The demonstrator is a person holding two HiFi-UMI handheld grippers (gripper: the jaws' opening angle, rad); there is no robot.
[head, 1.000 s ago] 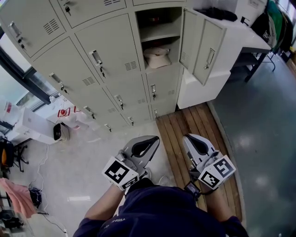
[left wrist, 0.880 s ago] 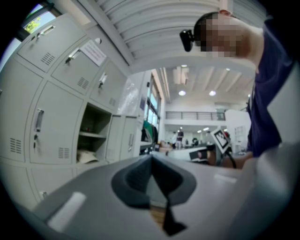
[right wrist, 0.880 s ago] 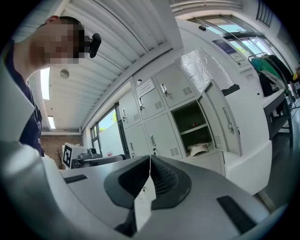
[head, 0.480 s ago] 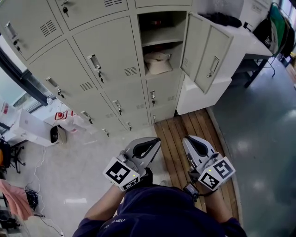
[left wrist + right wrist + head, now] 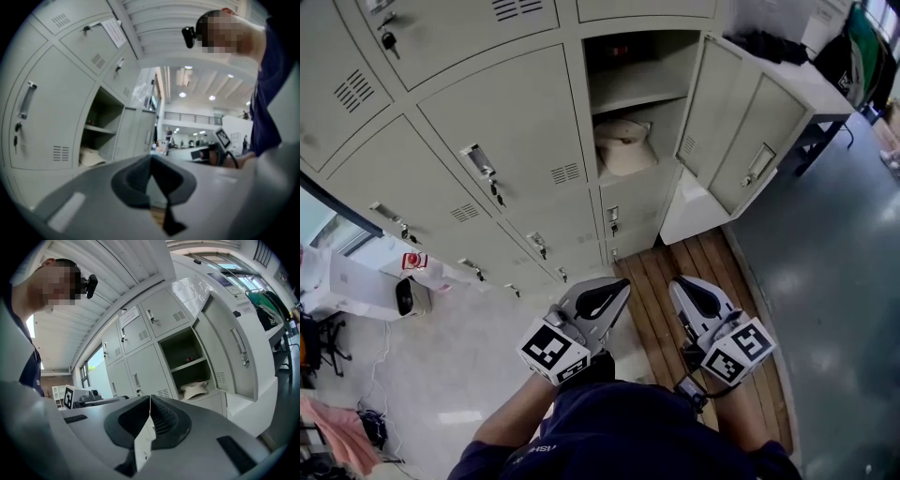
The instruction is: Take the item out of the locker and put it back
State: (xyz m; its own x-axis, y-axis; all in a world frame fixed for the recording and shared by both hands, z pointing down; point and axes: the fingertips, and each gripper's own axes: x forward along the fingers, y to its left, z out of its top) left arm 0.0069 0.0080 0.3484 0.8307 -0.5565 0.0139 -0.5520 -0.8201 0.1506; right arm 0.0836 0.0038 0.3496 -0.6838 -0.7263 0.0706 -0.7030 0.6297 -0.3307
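Observation:
The open locker [image 5: 642, 89] holds a cream, floppy item [image 5: 623, 145] on its lower shelf; the same cream item [image 5: 91, 157] shows in the left gripper view and in the right gripper view [image 5: 194, 390]. A small red thing [image 5: 619, 49] sits on the upper shelf. The locker door [image 5: 750, 141] hangs wide open to the right. My left gripper [image 5: 619, 287] and right gripper [image 5: 678, 284] are held level side by side near my body, well short of the locker. Both are shut and hold nothing, as seen at the left gripper [image 5: 151, 157] and right gripper [image 5: 150, 398].
Shut locker doors [image 5: 511, 131] fill the wall to the left. A wooden platform [image 5: 661, 267] lies on the floor under the grippers, a white box [image 5: 694, 211] stands below the open door, and a desk [image 5: 816, 80] with a dark bag [image 5: 769, 45] is at the right.
The lockers and the cream item have grown larger in the head view as I moved closer. Both grippers stay side by side with their jaws still shut.

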